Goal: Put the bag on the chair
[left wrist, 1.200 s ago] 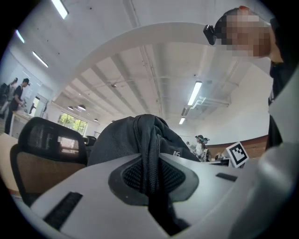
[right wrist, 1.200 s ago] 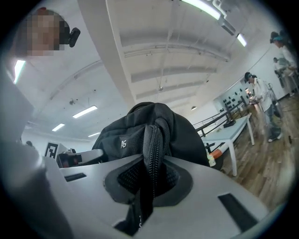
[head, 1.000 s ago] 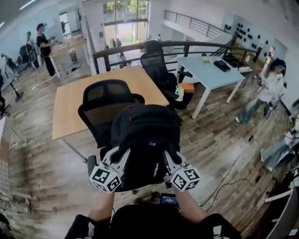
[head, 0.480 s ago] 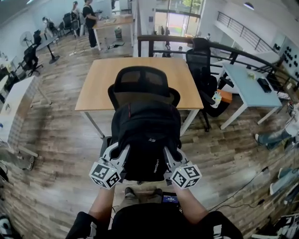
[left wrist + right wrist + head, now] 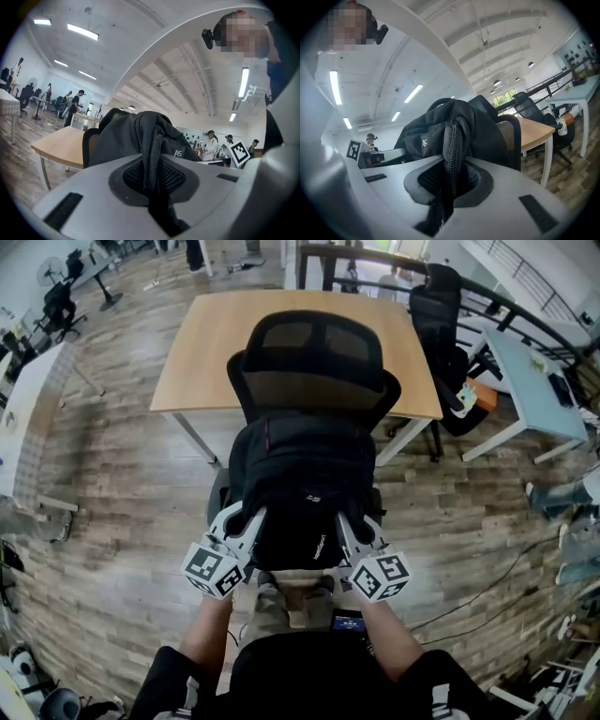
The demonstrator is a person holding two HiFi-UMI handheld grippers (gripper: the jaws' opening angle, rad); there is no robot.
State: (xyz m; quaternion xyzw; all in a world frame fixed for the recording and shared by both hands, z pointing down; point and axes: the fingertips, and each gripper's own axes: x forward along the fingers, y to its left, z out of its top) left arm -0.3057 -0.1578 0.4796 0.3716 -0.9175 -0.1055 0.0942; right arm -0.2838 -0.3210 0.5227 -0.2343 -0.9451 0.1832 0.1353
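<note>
A black backpack (image 5: 302, 488) hangs between my two grippers, just in front of a black mesh-backed office chair (image 5: 314, 357) and over its seat. My left gripper (image 5: 246, 521) is shut on the bag's left edge; its own view shows a zippered fold of the black backpack (image 5: 150, 154) pinched between the jaws. My right gripper (image 5: 349, 526) is shut on the bag's right edge, with the zipper seam of the black backpack (image 5: 451, 159) clamped in its jaws. The chair's backrest (image 5: 511, 136) rises behind the bag. The seat is hidden under the bag.
A wooden table (image 5: 202, 352) stands right behind the chair. A second black chair (image 5: 441, 310) and a light blue table (image 5: 525, 371) are at the right. Cables (image 5: 487, 568) lie on the wood floor. The person's shoes (image 5: 291, 601) are below the bag. People stand in the distance.
The view has closed in on the chair and tilted down. The bag, held by both grippers, has come up to the chair's backrest, which was farther off before.
</note>
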